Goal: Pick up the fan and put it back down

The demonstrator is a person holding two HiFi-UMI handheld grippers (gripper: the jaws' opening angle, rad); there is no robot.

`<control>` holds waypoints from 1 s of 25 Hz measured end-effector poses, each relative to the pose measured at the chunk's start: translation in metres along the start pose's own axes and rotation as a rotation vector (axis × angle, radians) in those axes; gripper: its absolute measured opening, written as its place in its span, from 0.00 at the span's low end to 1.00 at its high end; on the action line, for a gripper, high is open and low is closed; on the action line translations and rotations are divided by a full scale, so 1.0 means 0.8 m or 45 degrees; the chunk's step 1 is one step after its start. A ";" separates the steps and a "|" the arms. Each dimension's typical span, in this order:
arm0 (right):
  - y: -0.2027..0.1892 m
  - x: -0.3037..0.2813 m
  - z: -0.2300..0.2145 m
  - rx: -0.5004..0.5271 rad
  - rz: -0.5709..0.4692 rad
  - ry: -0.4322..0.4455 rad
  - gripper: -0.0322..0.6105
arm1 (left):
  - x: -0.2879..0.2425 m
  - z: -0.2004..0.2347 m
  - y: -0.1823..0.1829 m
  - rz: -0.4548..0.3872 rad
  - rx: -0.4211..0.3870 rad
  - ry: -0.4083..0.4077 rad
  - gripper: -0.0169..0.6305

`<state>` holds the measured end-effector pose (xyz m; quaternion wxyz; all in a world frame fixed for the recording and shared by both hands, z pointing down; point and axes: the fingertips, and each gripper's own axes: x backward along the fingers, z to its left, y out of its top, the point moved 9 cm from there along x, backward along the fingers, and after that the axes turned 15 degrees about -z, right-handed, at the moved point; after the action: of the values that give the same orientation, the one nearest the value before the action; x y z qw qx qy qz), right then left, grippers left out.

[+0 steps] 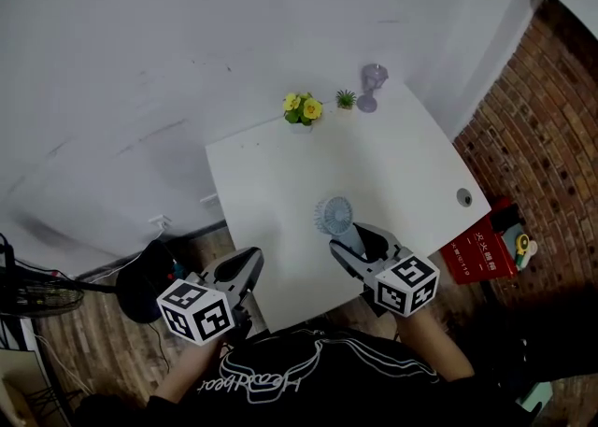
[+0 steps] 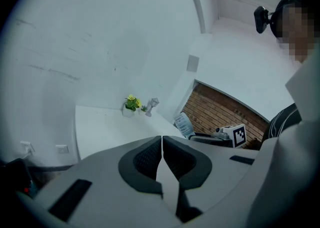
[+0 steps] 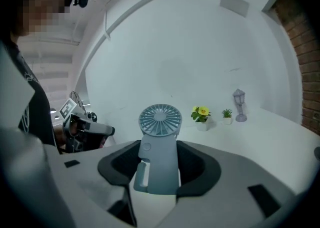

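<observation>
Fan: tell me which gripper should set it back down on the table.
Right. The right gripper is shut on the fan, holding it by its handle over the near edge of the white table. The left gripper is shut on nothing, off by the table's near-left corner.

It looked like a small staged studio or office room. A plain white rectangular tabletop (image 1: 280, 182) stood against a bare white wall (image 1: 187, 42), beside a red-brick wall (image 1: 542, 117), over brown wood-plank floor (image 1: 98, 346), with a small pot of yellow flowers (image 1: 302, 109) as decoration.
</observation>
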<state>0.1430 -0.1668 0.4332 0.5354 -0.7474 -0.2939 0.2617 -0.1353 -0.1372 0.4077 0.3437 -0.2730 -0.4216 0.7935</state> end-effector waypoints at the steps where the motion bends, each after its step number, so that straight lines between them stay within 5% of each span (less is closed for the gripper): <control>1: 0.006 0.002 0.005 -0.002 -0.017 -0.004 0.39 | 0.001 0.000 0.001 -0.004 -0.003 -0.011 0.08; 25: 0.014 0.021 0.041 -0.010 -0.026 -0.020 0.39 | 0.022 -0.015 0.004 -0.015 -0.060 -0.095 0.08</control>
<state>0.1330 -0.1366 0.4119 0.5327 -0.7443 -0.3069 0.2609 -0.1380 -0.1191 0.3965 0.3258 -0.2488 -0.4543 0.7909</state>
